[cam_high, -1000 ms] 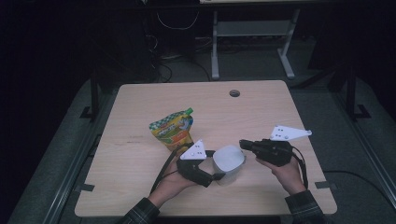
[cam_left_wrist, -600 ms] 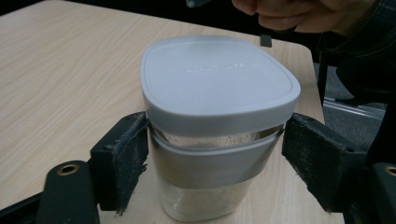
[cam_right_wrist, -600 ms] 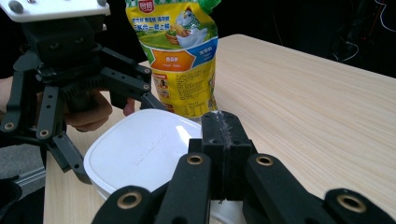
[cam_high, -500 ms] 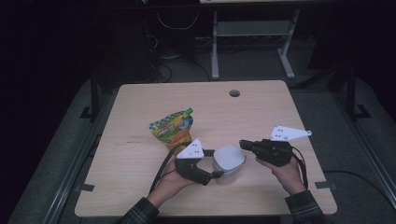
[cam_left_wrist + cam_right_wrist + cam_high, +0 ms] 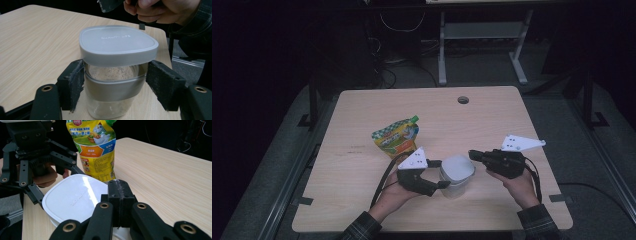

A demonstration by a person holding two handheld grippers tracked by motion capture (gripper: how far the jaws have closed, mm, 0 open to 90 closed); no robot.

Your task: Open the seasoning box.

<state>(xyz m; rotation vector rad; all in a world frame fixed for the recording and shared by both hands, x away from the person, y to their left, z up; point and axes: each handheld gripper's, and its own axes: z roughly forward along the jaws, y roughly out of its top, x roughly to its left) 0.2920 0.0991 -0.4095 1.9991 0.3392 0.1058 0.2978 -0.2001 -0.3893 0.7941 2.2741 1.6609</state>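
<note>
My left gripper (image 5: 438, 174) straddles the lidded glass jar (image 5: 113, 75) near the front of the tabletop (image 5: 362, 150); its fingers (image 5: 73, 80) have just been closing, one touching, one just clear. My right gripper (image 5: 472, 154), fingers together and empty, hovers at the lid (image 5: 75, 197).

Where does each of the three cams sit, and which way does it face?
High view: fixed above the person's side, looking forward and down on the table; both forearms, left tongs and right tongs show.
Left gripper view: rides the left tongs, facing the lidded jar between its open pads; the other hand shows beyond.
Right gripper view: rides the right tongs, shut, facing over the jar's lid toward the pouch and the left tongs.
Shared: all three show the jar.
</note>
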